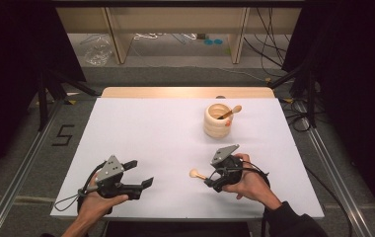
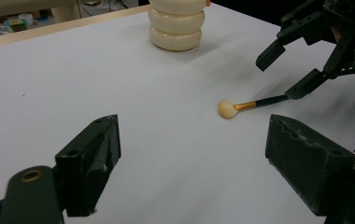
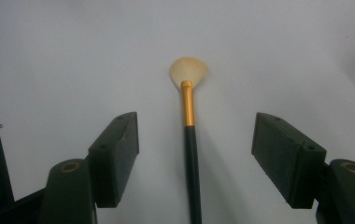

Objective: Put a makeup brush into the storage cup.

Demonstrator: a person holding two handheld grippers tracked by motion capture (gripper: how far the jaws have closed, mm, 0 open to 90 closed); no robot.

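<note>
A: Brush (image 3: 190, 135) where?
B: Flat on worktop (image 1: 141, 133), nr front edge, right of centre, betw right gripper (image 3: 194, 144) jaws; spread, pads not touching it.
A: Left gripper (image 1: 138, 174)?
B: Front-left corner, jaws wide, nothing in them. Cup (image 1: 217, 121) w/ 2nd brush nr back-right.
</note>
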